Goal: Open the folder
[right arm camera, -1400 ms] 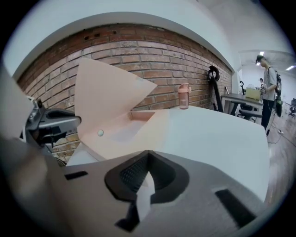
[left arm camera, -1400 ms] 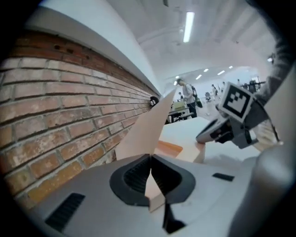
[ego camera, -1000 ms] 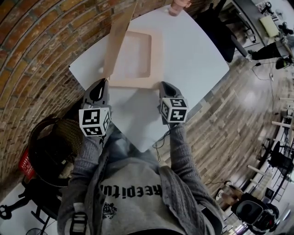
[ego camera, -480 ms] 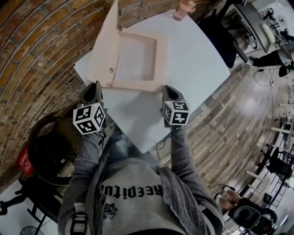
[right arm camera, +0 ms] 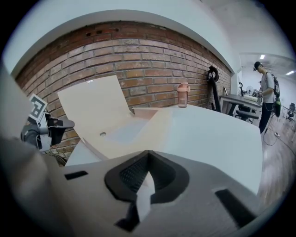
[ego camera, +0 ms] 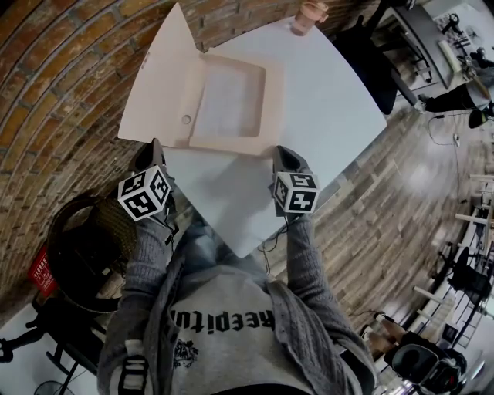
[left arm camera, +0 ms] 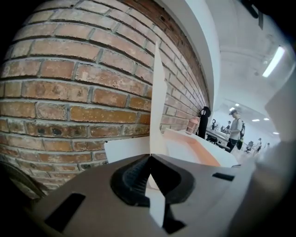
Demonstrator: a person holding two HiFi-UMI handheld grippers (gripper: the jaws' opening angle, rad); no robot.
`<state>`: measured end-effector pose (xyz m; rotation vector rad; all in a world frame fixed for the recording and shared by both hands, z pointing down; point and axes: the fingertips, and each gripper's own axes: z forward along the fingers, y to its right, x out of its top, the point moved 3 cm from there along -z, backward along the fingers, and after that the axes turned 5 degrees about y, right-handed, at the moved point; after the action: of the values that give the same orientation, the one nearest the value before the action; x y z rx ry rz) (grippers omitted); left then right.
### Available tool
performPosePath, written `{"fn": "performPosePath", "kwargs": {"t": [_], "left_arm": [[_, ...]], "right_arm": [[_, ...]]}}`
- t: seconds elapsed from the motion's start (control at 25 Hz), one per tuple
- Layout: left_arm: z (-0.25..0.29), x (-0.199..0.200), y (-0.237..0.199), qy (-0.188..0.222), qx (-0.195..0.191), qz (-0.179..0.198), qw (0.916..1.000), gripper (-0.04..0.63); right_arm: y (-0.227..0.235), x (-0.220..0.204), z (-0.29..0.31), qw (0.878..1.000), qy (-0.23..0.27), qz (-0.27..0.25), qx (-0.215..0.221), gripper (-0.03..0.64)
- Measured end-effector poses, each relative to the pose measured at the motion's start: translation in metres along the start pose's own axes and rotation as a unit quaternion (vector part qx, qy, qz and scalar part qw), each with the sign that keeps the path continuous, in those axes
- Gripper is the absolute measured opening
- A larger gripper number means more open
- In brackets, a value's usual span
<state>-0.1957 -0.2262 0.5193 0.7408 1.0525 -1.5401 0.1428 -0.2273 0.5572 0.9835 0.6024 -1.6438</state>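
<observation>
The left gripper [left arm camera: 150, 159] has its jaws closed on the near edge of the folder's cover [ego camera: 158, 92]. The thin sheet runs straight into the pinch and stands up from it as a narrow pale line. The right gripper [right arm camera: 148, 157] also has its jaws together, with its tip at the near right corner of the folder's tray [ego camera: 228, 100]. A pale sliver shows in the slot under them, and I cannot tell whether it is folder or table.

The folder is pale pink and lies at the left part of the white table [ego camera: 332, 100], close to the brick wall [ego camera: 54, 77]. Its tray is shallow with a raised rim. The cover is swung up and out to the left, past the table's edge, with a small round hole [ego camera: 185, 119] near the fold.

Each gripper's own body hides the folder's near edge in its view. A pink bottle [ego camera: 309, 15] at the far corner is partly cut off in the head view.
</observation>
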Motion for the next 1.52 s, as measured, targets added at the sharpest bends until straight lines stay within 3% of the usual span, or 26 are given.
{"fn": "performPosePath", "kwargs": {"t": [0.52, 0.64, 1.08, 1.24, 1.52], "left_arm": [[0.009, -0.006, -0.012, -0.028, 0.005, 0.020, 0.9994, 0.011], [0.005, -0.004, -0.006, -0.019, -0.010, 0.026, 0.9994, 0.011], [-0.012, 0.007, 0.023, 0.036, -0.056, 0.105, 0.9922, 0.014], [-0.019, 0.011, 0.033, 0.048, -0.074, 0.123, 0.9885, 0.107], [-0.043, 0.012, 0.041, 0.067, -0.071, 0.132, 0.9865, 0.123]], "right_arm": [[-0.001, -0.003, -0.005, 1.000, -0.002, 0.003, -0.009, 0.003], [-0.001, -0.003, -0.004, 1.000, -0.002, 0.008, -0.012, 0.003], [-0.008, 0.012, -0.011, 1.000, 0.018, 0.017, -0.016, 0.005], [-0.015, 0.022, -0.017, 0.999, 0.036, 0.018, -0.007, 0.005], [-0.025, 0.041, -0.037, 0.997, 0.074, 0.016, 0.013, 0.005]]}}
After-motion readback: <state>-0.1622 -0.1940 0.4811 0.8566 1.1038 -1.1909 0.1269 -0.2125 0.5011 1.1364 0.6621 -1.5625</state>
